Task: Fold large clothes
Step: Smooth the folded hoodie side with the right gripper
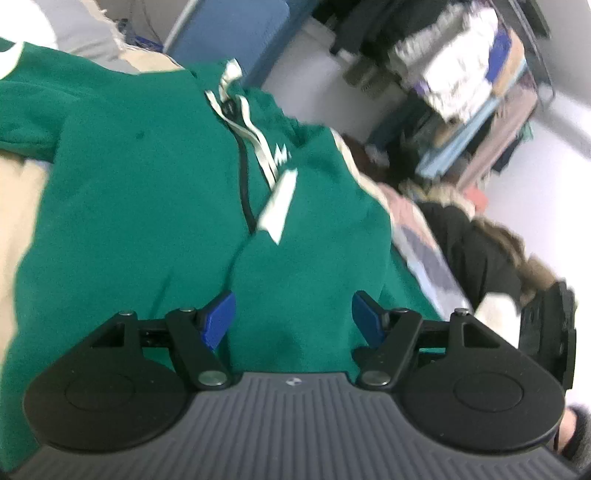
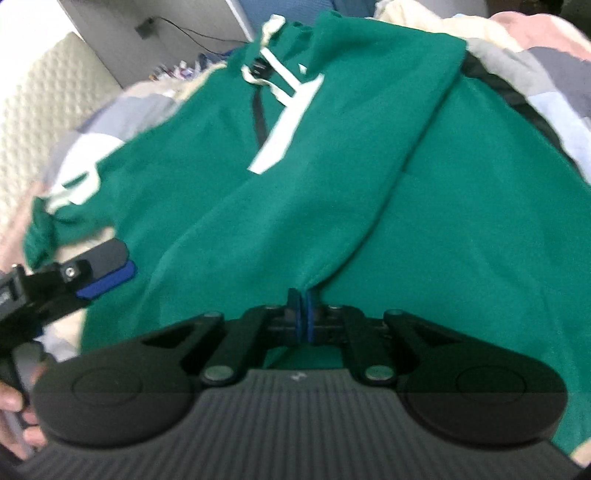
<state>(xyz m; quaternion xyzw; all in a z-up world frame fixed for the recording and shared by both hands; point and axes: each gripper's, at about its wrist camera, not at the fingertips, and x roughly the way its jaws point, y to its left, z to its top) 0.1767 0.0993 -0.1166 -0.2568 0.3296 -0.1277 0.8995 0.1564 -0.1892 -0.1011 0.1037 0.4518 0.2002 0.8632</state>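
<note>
A green hoodie (image 1: 147, 184) with white drawstrings and a white chest mark lies spread on a bed, also filling the right wrist view (image 2: 461, 221). One sleeve (image 2: 369, 184) is folded across the body. Its lower end runs to a point between the blue pads of my right gripper (image 2: 301, 314), which is shut on that fabric. My left gripper (image 1: 294, 317) hovers over the hoodie's body, open, with nothing pinched between its blue pads. In the right wrist view the left gripper (image 2: 107, 273) shows at the left by the other sleeve, held by a hand (image 2: 14, 402).
A patchwork bedspread (image 2: 554, 85) lies under the hoodie. A black coat with a fur trim (image 1: 491, 251) sits beside the bed. Behind it stands a rack of stacked clothes (image 1: 461, 74). A quilted cream panel (image 2: 40, 96) rises at the left and a blue board (image 1: 236, 33) at the back.
</note>
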